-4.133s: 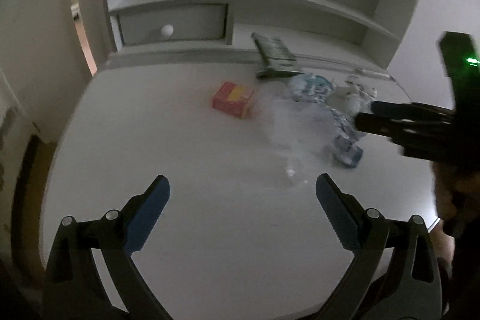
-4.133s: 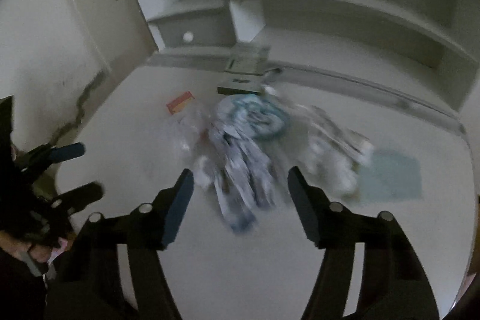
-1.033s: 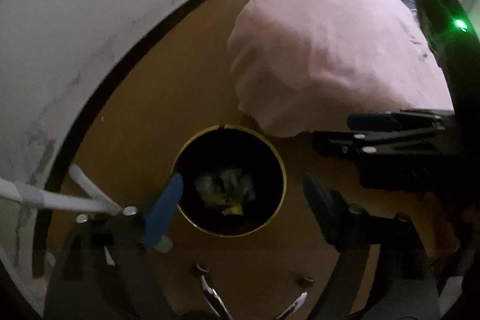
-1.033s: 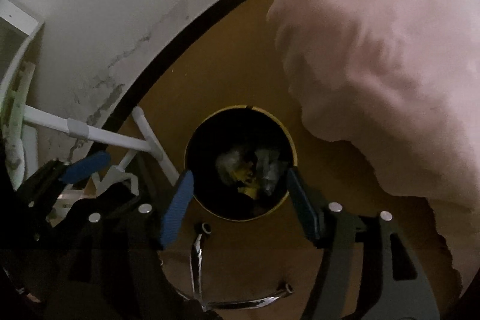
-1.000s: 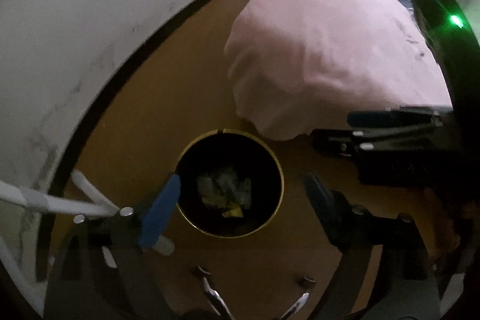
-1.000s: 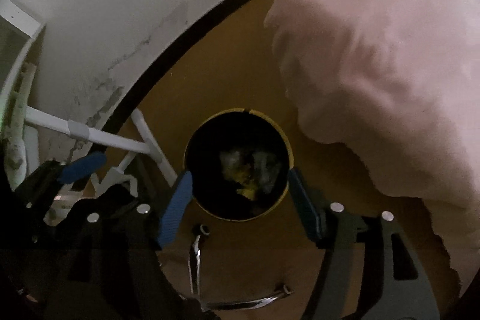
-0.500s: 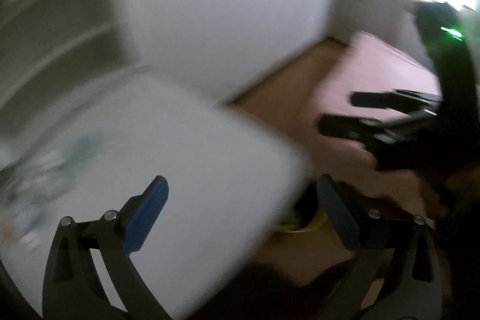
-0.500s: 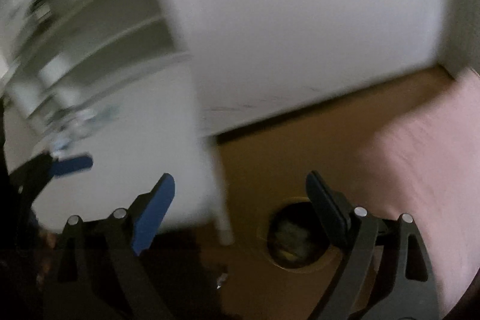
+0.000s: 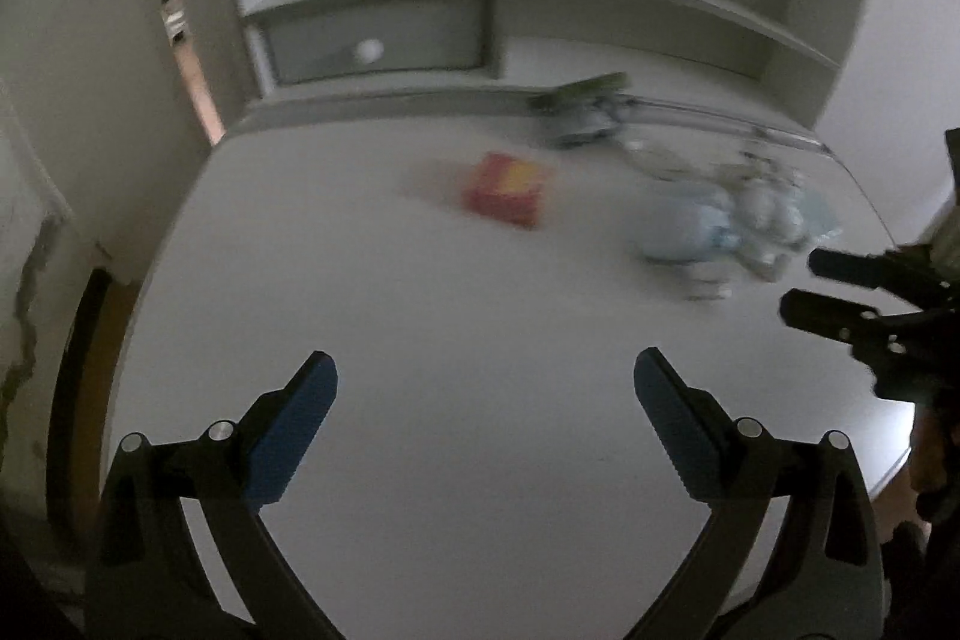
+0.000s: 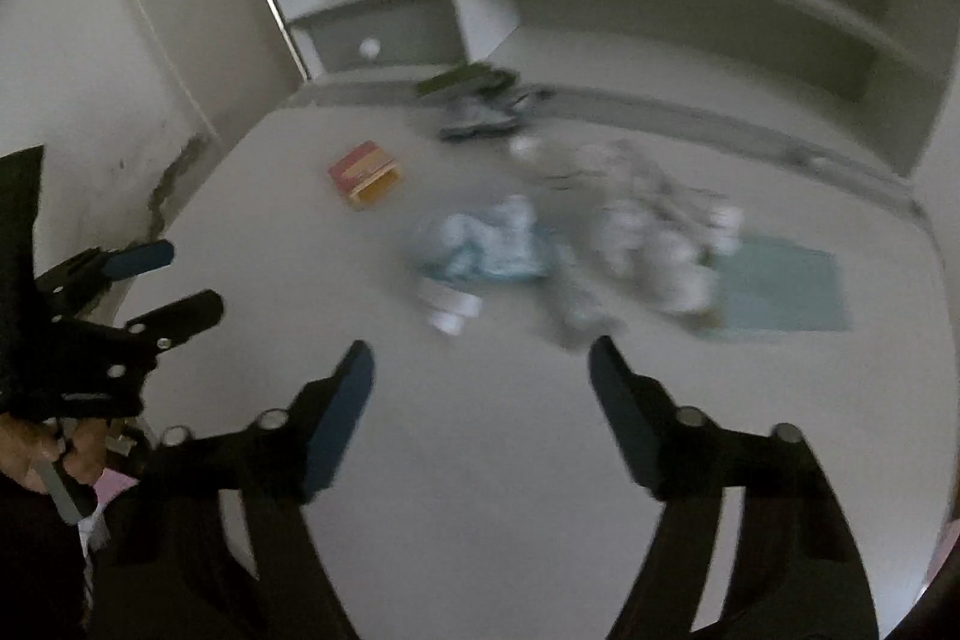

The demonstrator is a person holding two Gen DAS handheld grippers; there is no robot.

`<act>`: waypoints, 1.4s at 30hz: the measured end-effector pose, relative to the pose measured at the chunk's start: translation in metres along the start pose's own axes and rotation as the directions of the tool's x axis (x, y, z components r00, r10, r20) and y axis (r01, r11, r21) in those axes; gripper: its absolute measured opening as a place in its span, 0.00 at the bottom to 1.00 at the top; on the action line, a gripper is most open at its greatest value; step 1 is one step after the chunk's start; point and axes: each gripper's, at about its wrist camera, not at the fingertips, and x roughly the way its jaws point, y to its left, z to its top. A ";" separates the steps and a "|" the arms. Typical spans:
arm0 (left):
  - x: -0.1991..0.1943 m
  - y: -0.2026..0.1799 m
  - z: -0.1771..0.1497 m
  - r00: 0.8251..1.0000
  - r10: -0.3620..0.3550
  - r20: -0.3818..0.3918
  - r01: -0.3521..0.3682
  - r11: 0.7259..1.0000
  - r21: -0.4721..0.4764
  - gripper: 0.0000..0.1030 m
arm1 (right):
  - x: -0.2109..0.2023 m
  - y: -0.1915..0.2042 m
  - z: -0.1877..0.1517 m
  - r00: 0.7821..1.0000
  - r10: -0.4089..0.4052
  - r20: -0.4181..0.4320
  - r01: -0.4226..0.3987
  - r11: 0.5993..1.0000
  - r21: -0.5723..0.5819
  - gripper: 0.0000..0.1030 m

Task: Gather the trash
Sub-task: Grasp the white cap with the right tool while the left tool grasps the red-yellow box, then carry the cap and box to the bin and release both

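White desk (image 9: 420,340) is carrying a blurred trash pile (image 10: 576,244), lying mid-frame beyond the right gripper (image 10: 480,370), whose empty jaws are closing. Left gripper (image 9: 486,382) jaws are standing wide, empty; pile upper right.

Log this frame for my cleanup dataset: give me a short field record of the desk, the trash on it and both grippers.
surface: white desk with shelf unit behind
boxed item: red and yellow box, lying apart from the other litter
litter pile: crumpled blue and white wrappers and pale crumpled plastic, blurred
small item: white bottle on its side at the pile's near edge
flat item: pale green sheet
left gripper: open, nothing between the jaws
right gripper: jaws closing, nothing between them
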 end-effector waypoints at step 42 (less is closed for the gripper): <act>-0.002 -0.271 0.037 0.939 -0.343 -0.013 0.318 0.856 0.407 0.50 | -0.189 -0.202 -0.165 0.914 -0.405 0.034 0.355 0.835 0.421 0.27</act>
